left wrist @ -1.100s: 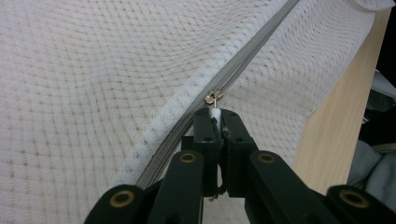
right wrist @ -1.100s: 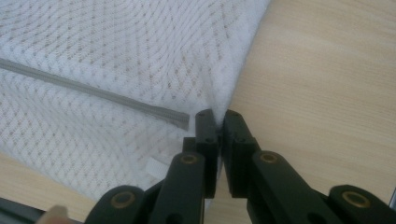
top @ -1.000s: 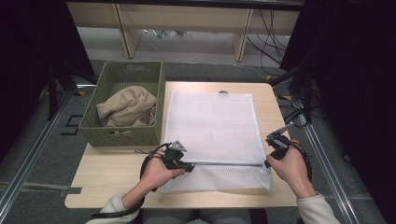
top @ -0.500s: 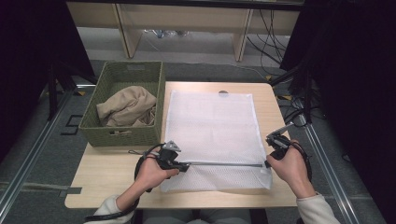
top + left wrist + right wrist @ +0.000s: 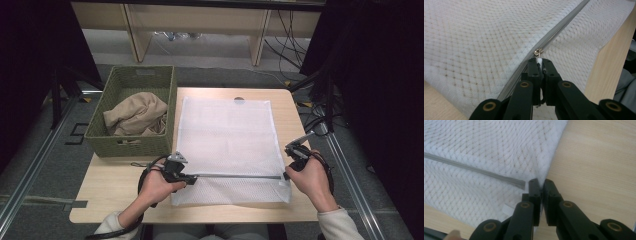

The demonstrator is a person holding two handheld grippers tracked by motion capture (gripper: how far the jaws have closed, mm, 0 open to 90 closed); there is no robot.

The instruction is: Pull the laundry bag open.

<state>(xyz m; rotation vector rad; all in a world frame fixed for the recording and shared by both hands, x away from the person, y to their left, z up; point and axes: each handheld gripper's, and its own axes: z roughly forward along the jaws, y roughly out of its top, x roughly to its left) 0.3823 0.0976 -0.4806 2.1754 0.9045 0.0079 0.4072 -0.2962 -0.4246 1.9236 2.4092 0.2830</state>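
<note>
A white mesh bag [image 5: 225, 130] lies flat on the wooden table [image 5: 115, 185], with a grey zipper [image 5: 235, 176] running across near its front edge. My left gripper [image 5: 190, 176] is at the zipper's left part, shut on the small white tab of the zipper pull [image 5: 538, 52]; in the left gripper view the jaws [image 5: 539, 61] pinch it over the mesh bag [image 5: 474, 37]. My right gripper [image 5: 286, 175] is shut on the bag's right edge, just beyond the zipper's end [image 5: 520, 183]. In the right gripper view the jaws [image 5: 540, 182] clamp that white mesh bag's hem [image 5: 546, 162].
A green woven basket [image 5: 130, 146] stands at the table's left, holding a crumpled tan cloth [image 5: 135, 114]. Bare tabletop [image 5: 599, 165] lies right of the bag. Cables [image 5: 320, 115] hang past the table's right edge, and a shelf frame [image 5: 200, 20] stands behind.
My left gripper has slid a short way left along the zipper line, pull tab in its jaws. The right gripper has kept its place on the bag's edge.
</note>
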